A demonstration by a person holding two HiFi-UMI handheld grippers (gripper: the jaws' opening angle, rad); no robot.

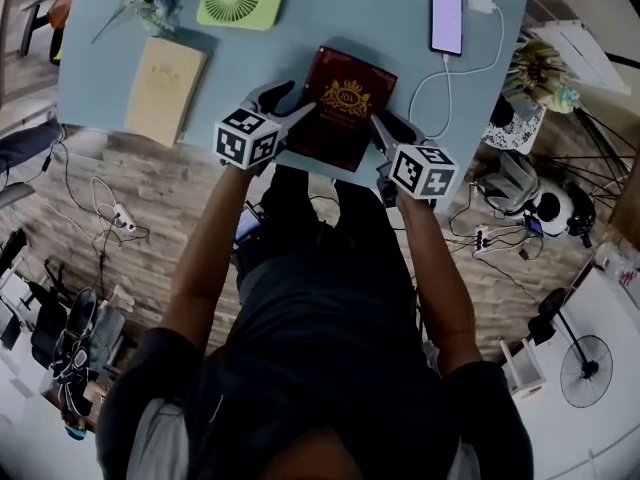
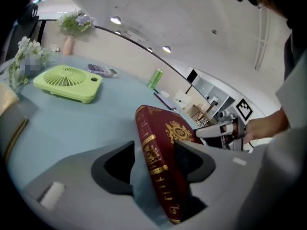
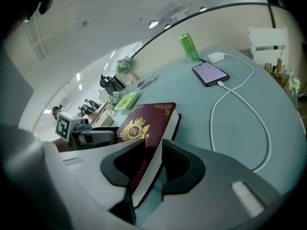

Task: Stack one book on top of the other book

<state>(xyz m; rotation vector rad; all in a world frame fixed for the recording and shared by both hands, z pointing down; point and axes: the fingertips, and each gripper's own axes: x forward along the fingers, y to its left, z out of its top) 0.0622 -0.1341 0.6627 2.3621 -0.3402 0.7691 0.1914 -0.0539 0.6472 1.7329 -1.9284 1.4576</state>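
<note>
jaws: left gripper (image 1: 290, 106) gaping round red book (image 1: 343, 106) spine, right gripper (image 1: 390, 133) loose on page edge, no clamp | red book: table (image 1: 380, 18) near edge, middle | tan book (image 1: 165, 90): way left, lengthwise near-to-far, closer to left gripper

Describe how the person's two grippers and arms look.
Both the left gripper and right gripper are grey, with broad jaws black on their inner faces, and each carries a white cube printed with black square markers. The person wears a dark short-sleeved top.
</note>
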